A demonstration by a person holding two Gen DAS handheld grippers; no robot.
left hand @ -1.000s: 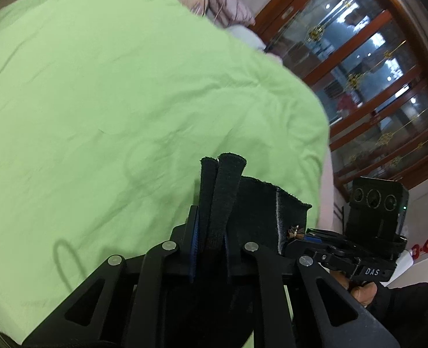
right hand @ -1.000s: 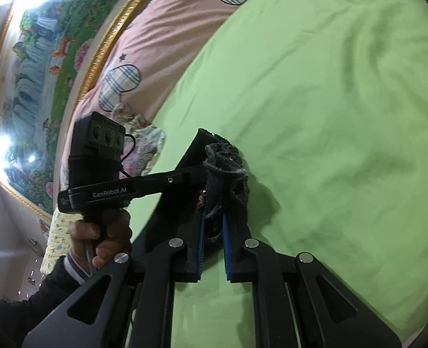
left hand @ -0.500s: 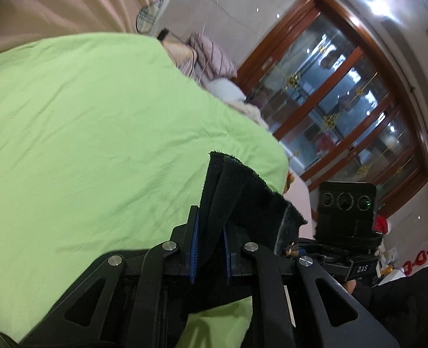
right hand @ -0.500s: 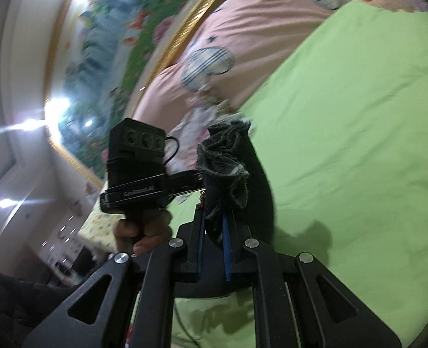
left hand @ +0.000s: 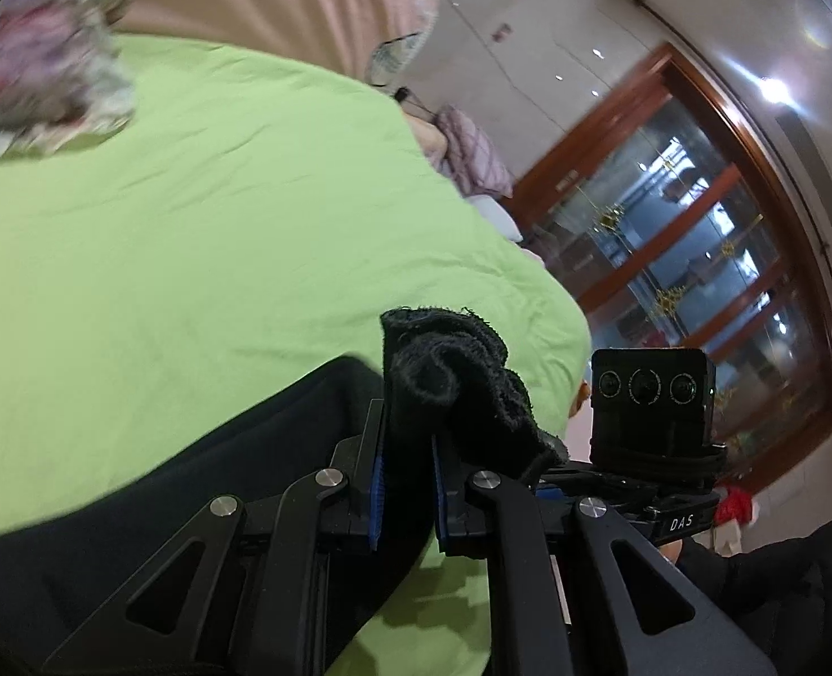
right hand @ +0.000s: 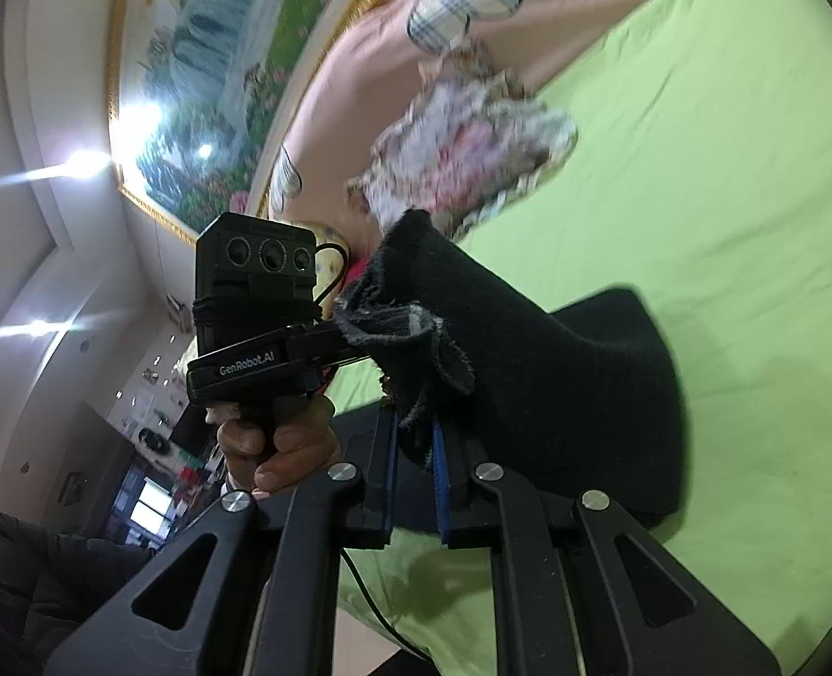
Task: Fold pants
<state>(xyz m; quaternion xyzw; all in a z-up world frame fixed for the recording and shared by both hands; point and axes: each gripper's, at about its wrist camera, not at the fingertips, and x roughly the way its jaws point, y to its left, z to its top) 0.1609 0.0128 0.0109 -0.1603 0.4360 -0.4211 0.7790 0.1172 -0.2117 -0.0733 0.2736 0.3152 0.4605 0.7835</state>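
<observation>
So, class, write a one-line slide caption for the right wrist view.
Right tool shut on a bunched edge of black pants above the green bedsheet, left tool alongside.

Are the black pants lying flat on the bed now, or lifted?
Lifted, at least partly: both grippers, left gripper and right gripper, pinch bunched pants above the green sheet.

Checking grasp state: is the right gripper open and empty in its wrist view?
No: the right gripper is shut on a bunched edge of the black pants.
</observation>
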